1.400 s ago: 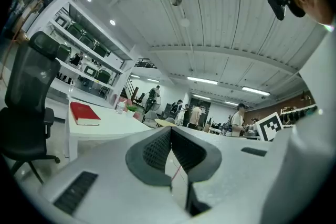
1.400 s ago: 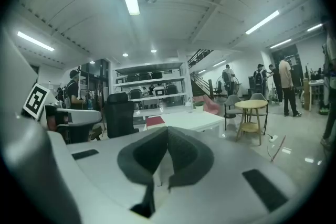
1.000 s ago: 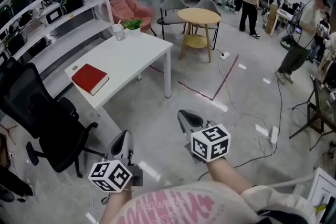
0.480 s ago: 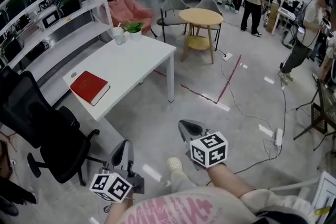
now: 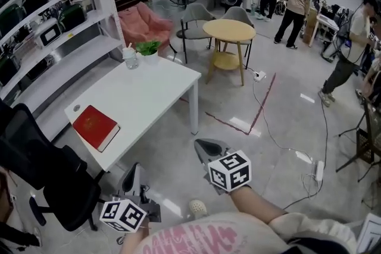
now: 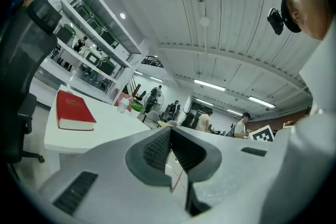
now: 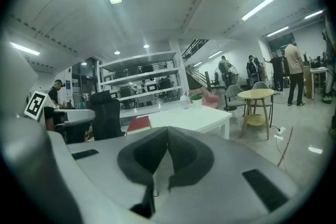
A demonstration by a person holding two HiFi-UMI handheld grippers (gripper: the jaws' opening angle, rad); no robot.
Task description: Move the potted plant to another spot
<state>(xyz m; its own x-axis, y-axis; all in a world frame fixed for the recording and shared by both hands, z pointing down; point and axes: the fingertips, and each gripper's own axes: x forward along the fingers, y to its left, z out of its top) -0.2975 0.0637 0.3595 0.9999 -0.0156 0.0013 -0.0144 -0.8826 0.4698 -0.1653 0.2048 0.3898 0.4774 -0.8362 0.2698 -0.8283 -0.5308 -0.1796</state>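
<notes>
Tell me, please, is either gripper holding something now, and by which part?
Nothing is held. The left gripper and the right gripper are shut and empty; the potted plant stands untouched on the table.

Your left gripper (image 5: 134,168) and right gripper (image 5: 200,144) have pale grey, rounded shells lined with dark ribbed pads (image 6: 156,148); each carries a white cube (image 5: 230,171) printed with black square markers; you wear a white top (image 5: 202,238) with pink lettering, a cream sleeve (image 5: 300,224) on the right, and a pale shoe (image 5: 197,207).
</notes>
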